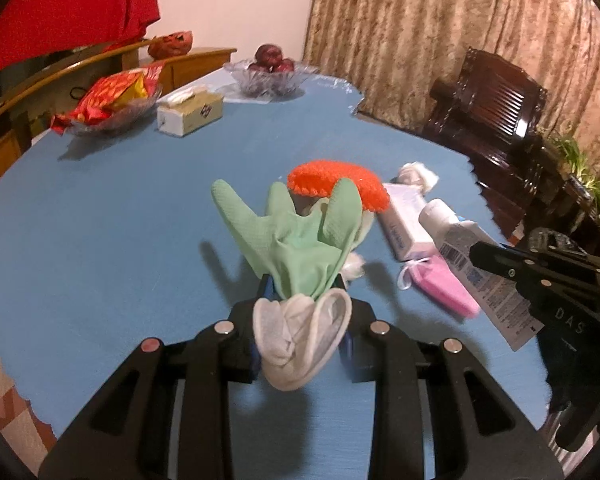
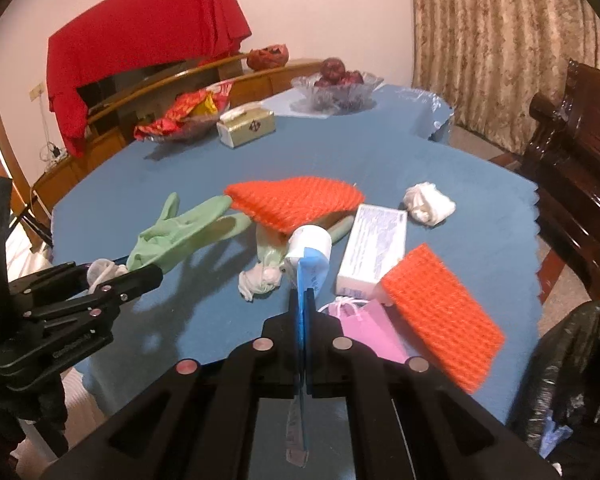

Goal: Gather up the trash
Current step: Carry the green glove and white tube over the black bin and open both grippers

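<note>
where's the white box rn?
The white box lies flat on the blue table, right of centre in the right wrist view, between the held tube and the crumpled tissue.

The glove [image 1: 300, 240] hides the near part of the orange scourer [image 1: 340, 184] in the left wrist view, and its cuff covers the gap between the jaws. There the right gripper [image 1: 476, 250] hides the tail of the tube [image 1: 472, 264], whose print is too small to read. In the right wrist view the tube [image 2: 308, 264] is seen edge-on, its tail blurred. The near orange pad [image 2: 444, 316] is smeared. The black bag [image 2: 572, 368] is cut by the right edge.
</note>
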